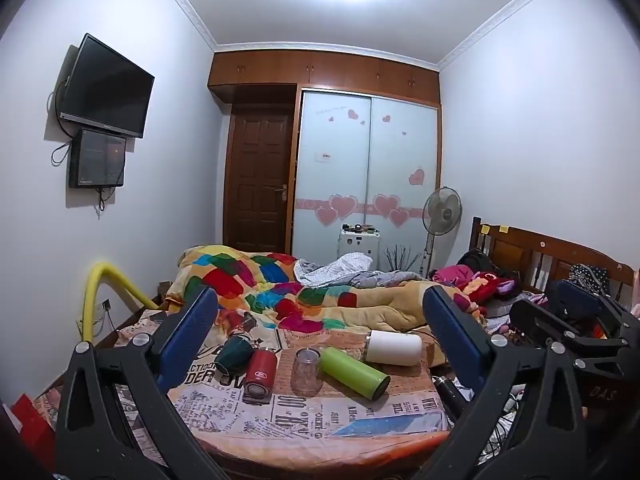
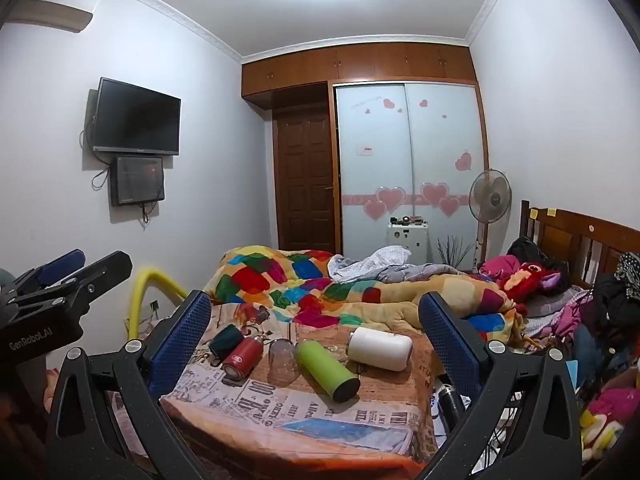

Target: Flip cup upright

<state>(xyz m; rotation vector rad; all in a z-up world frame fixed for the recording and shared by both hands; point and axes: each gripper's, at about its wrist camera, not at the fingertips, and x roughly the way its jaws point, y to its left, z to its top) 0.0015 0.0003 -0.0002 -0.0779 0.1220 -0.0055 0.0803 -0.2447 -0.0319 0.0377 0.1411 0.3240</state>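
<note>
We judged the clear glass cup (image 1: 307,372), mouth-down between red flask (image 1: 261,369) and green bottle (image 1: 353,373), light, slippery, fragile; mid-wall grip best. Left gripper (image 1: 320,328) and right gripper (image 2: 316,330) both hung spread, empty, near us.

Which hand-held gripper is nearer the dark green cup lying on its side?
Left. The left hand-held gripper has the dark green cup beside its left finger; the right hand-held gripper sits farther right, both open and short of it.
</note>
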